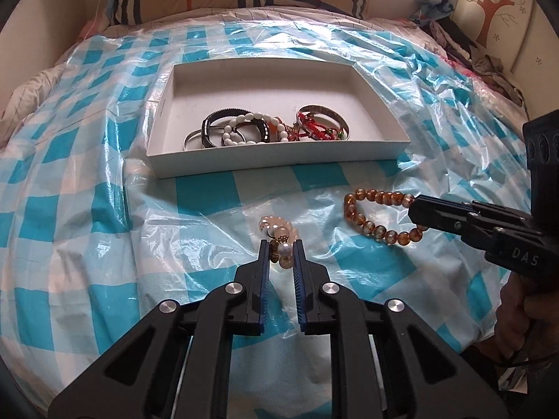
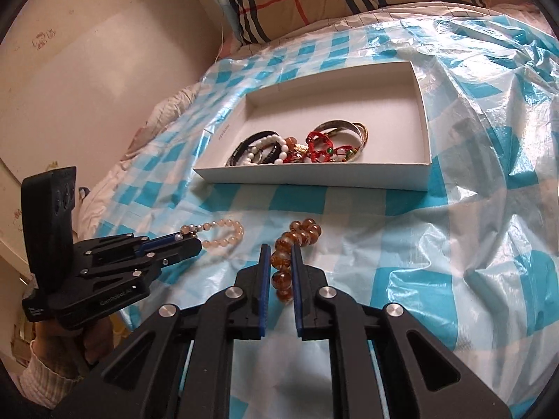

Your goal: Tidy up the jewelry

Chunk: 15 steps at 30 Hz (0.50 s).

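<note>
Amber bead bracelet (image 2: 291,255) pinched between right hand-held gripper (image 2: 281,249) fingers.

An amber bead bracelet (image 2: 290,255) is clamped in the right claw (image 2: 281,255). A pale bead bracelet (image 2: 223,235) is pinched by the left claw (image 2: 190,241). Bangles are heaped in the white box (image 2: 314,178).

Both wrist cameras looked steeply down along their tools, close above the bed (image 1: 104,209), sharing the box (image 1: 279,160) (image 2: 314,178) ahead.
</note>
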Each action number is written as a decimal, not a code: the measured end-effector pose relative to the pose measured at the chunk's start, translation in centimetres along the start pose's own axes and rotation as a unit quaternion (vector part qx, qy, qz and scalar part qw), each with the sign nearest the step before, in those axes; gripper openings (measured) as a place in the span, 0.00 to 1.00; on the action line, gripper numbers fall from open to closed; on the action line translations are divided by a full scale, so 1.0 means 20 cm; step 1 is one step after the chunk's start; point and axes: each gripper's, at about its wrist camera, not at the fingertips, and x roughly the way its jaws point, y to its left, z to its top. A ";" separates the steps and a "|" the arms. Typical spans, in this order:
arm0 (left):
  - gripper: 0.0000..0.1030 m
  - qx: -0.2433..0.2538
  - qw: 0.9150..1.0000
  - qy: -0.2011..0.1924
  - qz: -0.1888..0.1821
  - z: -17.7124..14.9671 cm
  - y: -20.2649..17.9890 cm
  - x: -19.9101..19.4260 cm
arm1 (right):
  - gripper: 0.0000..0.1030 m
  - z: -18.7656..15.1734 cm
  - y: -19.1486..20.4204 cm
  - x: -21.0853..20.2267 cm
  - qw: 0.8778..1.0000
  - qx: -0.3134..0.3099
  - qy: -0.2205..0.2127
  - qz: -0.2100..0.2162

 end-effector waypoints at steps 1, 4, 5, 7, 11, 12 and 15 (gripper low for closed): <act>0.11 -0.002 1.000 -0.005 -0.003 0.00 0.00 -0.03 | 0.12 0.00 0.01 -0.03 1.000 0.005 -0.007 0.010; 0.07 -0.002 1.000 -0.019 -0.010 0.01 -0.02 -0.11 | 0.12 -0.01 0.05 -0.11 0.999 0.015 -0.025 0.027; 0.07 -0.002 1.000 -0.023 -0.013 0.01 -0.03 -0.14 | 0.12 -0.01 0.06 -0.14 0.999 0.018 -0.031 0.032; 0.07 0.001 0.999 -0.033 -0.016 0.02 -0.05 -0.19 | 0.12 -0.01 0.08 -0.19 0.998 0.020 -0.040 0.039; 0.07 0.011 0.999 -0.050 -0.018 0.03 -0.09 -0.29 | 0.12 -0.02 0.11 -0.29 0.997 0.020 -0.059 0.047; 0.07 0.013 0.998 -0.054 -0.020 0.03 -0.10 -0.31 | 0.12 -0.02 0.12 -0.31 0.997 0.019 -0.063 0.048; 0.07 0.015 0.998 -0.062 -0.027 0.03 -0.11 -0.37 | 0.12 -0.02 0.13 -0.37 0.996 0.019 -0.073 0.052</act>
